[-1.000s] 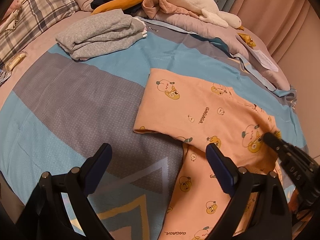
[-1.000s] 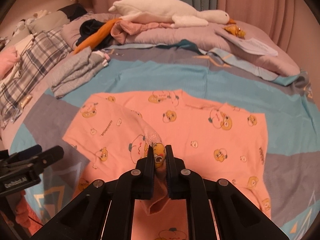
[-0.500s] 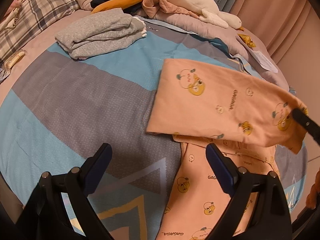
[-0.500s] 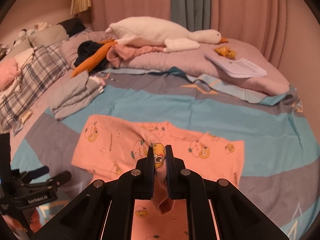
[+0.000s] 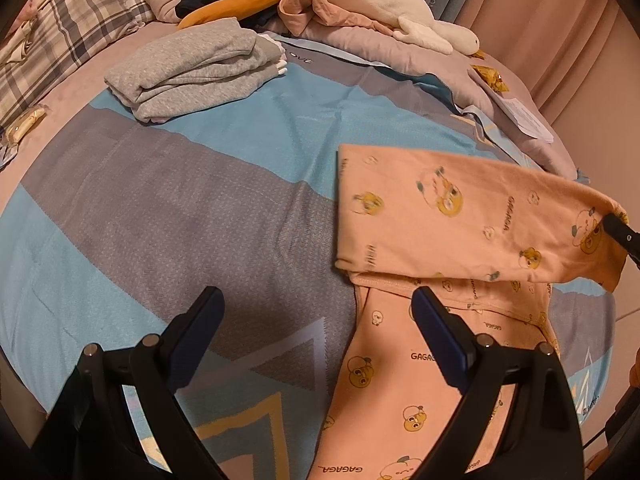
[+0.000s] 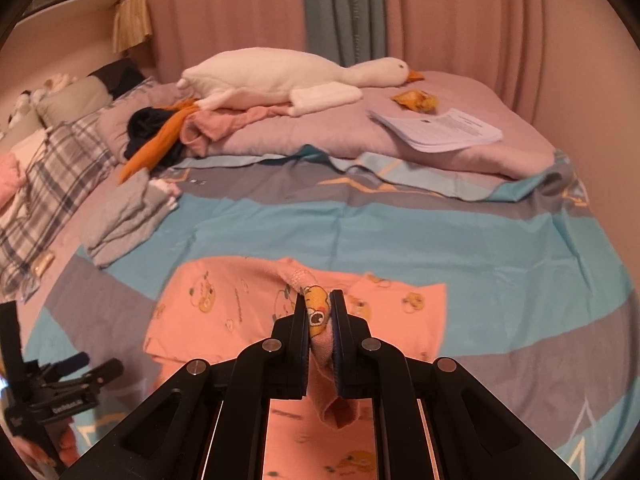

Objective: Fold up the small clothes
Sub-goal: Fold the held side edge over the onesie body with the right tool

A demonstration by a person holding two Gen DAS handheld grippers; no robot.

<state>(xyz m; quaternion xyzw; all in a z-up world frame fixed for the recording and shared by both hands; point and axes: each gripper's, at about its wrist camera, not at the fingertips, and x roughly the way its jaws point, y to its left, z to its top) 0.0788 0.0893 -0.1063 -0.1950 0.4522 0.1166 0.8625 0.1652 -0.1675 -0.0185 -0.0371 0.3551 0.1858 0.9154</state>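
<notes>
Right wrist view: right gripper (image 6: 320, 312) pinches the peach pyjama top's (image 6: 224, 312) sleeve above the bedspread (image 6: 400, 224); limp, light cotton (grip hems); left gripper (image 5: 316, 328) gapes empty.

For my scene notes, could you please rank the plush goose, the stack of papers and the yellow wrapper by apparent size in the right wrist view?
1. plush goose
2. stack of papers
3. yellow wrapper
All lie about equally far, so the order looks safe.
</notes>
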